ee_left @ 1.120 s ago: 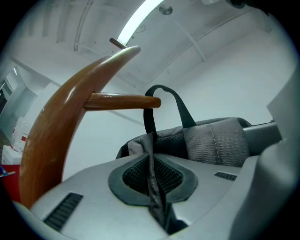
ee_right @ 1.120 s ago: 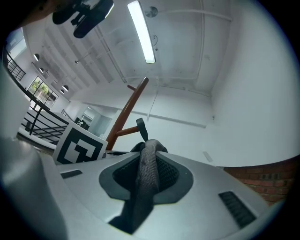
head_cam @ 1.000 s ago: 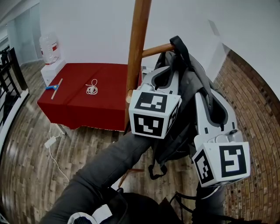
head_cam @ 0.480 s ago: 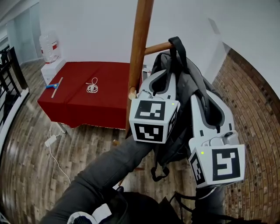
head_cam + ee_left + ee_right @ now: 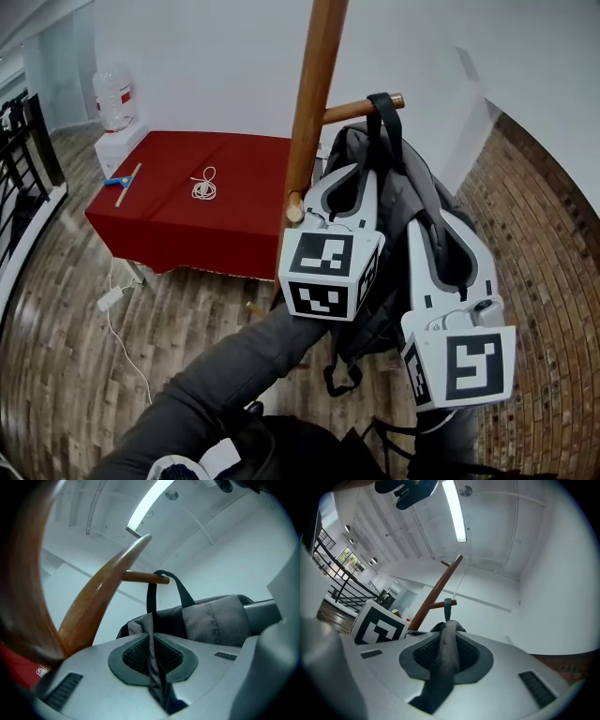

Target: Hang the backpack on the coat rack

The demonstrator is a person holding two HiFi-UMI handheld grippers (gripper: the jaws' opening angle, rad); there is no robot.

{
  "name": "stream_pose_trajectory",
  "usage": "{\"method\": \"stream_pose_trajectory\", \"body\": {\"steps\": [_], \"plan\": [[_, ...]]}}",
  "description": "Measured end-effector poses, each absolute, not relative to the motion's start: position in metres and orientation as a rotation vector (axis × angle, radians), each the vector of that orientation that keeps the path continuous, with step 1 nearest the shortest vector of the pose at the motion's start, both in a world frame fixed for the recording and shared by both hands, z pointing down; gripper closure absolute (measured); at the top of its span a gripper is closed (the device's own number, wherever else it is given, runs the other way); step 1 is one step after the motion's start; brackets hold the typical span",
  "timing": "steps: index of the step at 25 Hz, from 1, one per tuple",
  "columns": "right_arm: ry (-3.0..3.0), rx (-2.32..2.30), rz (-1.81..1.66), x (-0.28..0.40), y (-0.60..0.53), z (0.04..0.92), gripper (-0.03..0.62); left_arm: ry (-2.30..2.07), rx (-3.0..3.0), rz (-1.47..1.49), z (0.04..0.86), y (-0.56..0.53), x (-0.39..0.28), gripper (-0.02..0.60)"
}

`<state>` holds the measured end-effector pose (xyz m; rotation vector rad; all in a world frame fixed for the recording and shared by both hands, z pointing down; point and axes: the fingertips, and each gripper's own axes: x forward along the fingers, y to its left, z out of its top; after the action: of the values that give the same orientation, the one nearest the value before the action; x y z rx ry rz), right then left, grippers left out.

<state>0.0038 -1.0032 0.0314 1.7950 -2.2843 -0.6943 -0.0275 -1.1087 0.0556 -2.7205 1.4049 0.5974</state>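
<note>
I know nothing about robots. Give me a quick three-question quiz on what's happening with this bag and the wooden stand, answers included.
1. True or false: the black loop on top of the backpack sits over the wooden peg of the coat rack.
2. What are the left tongs pinching? A) a fold of the backpack's fabric, B) the peg, C) nothing.
3. What colour is the table on which the white cord lies?

Key: 1 true; 2 A; 3 red.
</note>
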Motion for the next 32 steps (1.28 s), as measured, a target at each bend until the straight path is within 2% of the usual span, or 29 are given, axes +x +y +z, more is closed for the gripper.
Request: {"method": "stream_pose_trajectory", "body": {"steps": [17,32], "plan": [[-2.357,1.897,-0.831,0.012,-0.986,0.060,0.527,1.451,-2.505,0.626,0.068,-1.087,-0.031,0.545],[-2.328,1.995,-0.969,0.016,-0.956,0.070,0.467,1.432,-2.460,0.648,0.090,-1.049,-0.038,0.535]]}}
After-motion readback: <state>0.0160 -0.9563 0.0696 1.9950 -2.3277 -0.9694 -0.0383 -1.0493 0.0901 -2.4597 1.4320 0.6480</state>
